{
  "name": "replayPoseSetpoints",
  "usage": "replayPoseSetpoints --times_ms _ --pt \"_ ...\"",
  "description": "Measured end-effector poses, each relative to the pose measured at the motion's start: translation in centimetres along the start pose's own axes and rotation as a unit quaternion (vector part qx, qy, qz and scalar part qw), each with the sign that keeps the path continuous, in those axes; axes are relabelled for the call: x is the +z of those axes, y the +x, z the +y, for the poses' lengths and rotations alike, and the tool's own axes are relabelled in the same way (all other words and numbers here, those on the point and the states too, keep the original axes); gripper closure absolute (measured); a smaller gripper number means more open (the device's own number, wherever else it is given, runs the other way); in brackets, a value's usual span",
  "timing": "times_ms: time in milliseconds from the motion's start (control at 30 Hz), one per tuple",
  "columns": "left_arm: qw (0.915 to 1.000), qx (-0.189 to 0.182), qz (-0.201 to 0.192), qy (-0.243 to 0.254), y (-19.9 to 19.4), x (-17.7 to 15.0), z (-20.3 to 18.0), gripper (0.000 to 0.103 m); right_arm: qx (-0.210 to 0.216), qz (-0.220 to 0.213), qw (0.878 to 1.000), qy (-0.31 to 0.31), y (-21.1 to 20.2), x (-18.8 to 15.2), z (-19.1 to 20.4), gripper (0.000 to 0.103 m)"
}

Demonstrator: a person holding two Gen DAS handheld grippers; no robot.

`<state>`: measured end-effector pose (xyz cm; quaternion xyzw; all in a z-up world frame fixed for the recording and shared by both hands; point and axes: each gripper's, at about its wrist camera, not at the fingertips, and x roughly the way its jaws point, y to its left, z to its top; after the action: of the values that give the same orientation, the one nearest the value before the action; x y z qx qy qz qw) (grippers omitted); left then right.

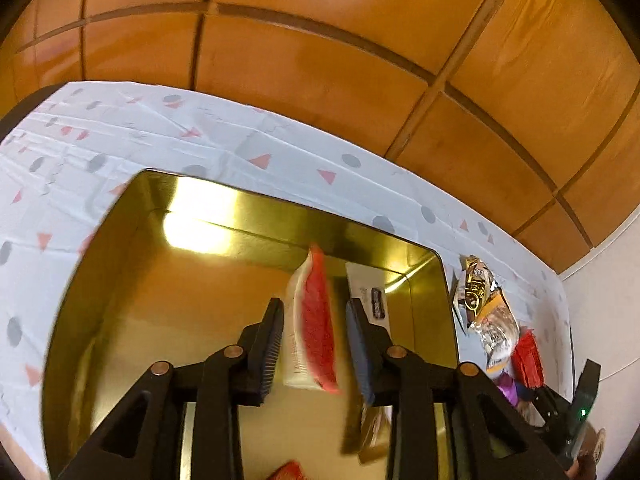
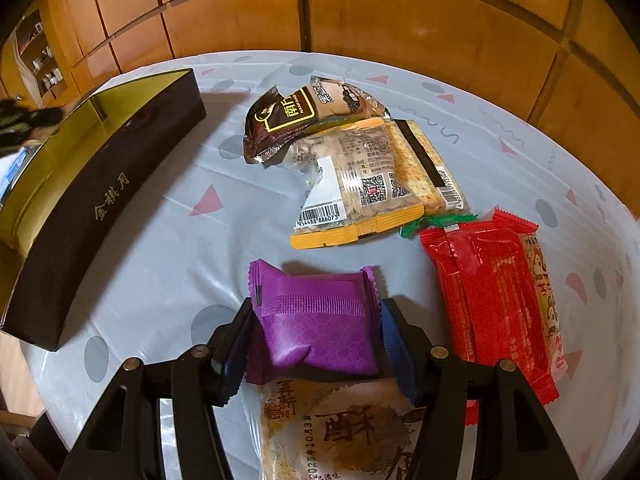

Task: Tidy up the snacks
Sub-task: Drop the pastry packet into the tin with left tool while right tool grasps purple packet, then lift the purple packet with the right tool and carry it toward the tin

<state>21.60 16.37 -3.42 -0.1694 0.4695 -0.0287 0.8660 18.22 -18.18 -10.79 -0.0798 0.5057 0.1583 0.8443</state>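
Left wrist view: left hand-held gripper (image 1: 314, 354), jaws apart, red-and-white snack packet (image 1: 314, 332) between them, uncontacted, over the gold tin (image 1: 100, 272); few snacks inside.

Right wrist view: right hand-held gripper (image 2: 316, 344) flanks the purple packet (image 2: 316, 328) on the counter (image 2: 168, 232), grip uncertain; several snacks remain outside.

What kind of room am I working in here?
Probably a home dining or living room: a table under a patterned cloth, wood-panelled cabinet doors behind it, and a shelf of small household items at far left. Loose snacks and a gift tin fit that.
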Motion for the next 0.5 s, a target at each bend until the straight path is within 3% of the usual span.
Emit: replayPoseSetpoints --times_ms 167,300,500 --pt "0.9994 0.006 -0.022 -0.025 -0.4 -0.7 -0.4 0.067 -0.001 -0.004 1.000 0.002 -0.1 -0.1 0.0 0.042" --pt "0.9987 0.042 -0.025 -0.013 -1.7 -3.2 -1.4 0.067 -0.003 -0.008 1.000 0.001 -0.1 -0.2 0.0 0.042" --pt "0.9961 0.060 -0.061 0.024 -4.7 -6.9 -2.9 0.067 -0.013 -0.011 1.000 0.003 -0.3 -0.5 0.3 0.042"
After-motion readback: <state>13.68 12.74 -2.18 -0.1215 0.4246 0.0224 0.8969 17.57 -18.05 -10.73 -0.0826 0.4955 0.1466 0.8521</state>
